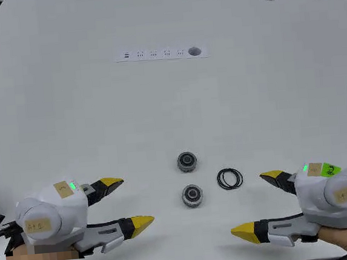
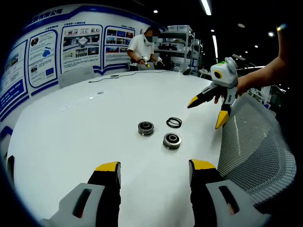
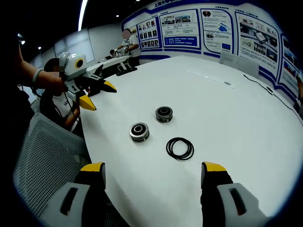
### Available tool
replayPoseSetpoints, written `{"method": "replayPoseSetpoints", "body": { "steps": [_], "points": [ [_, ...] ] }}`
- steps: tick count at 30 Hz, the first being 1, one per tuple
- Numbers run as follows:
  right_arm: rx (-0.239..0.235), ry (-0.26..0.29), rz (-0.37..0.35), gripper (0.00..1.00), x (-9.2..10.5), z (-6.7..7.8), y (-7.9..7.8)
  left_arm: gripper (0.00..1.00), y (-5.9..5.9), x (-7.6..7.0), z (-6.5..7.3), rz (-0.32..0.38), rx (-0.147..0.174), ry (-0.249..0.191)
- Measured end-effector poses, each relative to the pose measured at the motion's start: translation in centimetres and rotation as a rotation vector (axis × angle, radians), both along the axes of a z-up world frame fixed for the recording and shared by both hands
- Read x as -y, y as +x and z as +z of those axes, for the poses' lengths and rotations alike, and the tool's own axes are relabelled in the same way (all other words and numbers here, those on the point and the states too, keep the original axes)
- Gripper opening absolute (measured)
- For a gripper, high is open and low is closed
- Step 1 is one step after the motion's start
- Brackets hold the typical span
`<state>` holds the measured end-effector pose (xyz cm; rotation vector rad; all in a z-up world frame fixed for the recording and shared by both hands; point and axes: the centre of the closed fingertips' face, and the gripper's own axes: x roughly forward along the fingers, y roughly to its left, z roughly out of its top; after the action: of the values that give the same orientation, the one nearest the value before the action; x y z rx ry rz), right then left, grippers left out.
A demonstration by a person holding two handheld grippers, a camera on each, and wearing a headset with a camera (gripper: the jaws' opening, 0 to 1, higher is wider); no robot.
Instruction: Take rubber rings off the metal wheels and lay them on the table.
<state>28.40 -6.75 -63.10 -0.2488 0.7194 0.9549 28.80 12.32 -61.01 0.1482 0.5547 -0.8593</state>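
White table [image 1: 69, 115], poster wall [image 2: 71, 45] — blue-trimmed, ceiling strip lights [image 2: 207, 6]

Shiny metal wheels [image 1: 187, 161] and matt black rubber rings [image 1: 229, 178] lie on a smooth, faintly glossy white counter [image 1: 159, 107].

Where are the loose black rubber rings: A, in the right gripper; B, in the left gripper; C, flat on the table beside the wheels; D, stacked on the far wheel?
C: the rubber rings lie flat on the table, clear of the near wheel and far wheel.
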Motion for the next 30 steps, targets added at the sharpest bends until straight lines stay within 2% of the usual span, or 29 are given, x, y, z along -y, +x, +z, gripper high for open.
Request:
{"method": "replayPoseSetpoints", "body": {
  "steps": [7,15,18,21,25,30],
  "points": [
    [0.034,0.041,-0.077,0.90,0.6,0.7,-0.1,0.66,-0.8,0.1,0.2,0.021,0.006,-0.034],
    [0.068,0.072,-0.083,0.95,0.4,1.4,-0.1,0.73,-1.4,0.5,0.3,0.006,0.009,-0.046],
    [0.083,0.091,-0.072,0.98,-0.1,1.7,-0.2,0.77,-1.4,0.5,0.6,0.007,0.022,-0.062],
    [0.088,0.097,-0.062,0.99,-0.3,1.7,-0.4,0.80,-1.6,0.2,0.5,0.008,0.026,-0.066],
    [0.092,0.078,-0.056,0.99,-0.1,1.6,-0.4,0.87,-1.8,-0.3,0.1,0.020,0.024,-0.066],
    [0.084,0.060,-0.061,0.99,0.4,1.5,-0.2,0.91,-2.1,-0.8,-0.2,0.038,0.009,-0.056]
  ]
}}
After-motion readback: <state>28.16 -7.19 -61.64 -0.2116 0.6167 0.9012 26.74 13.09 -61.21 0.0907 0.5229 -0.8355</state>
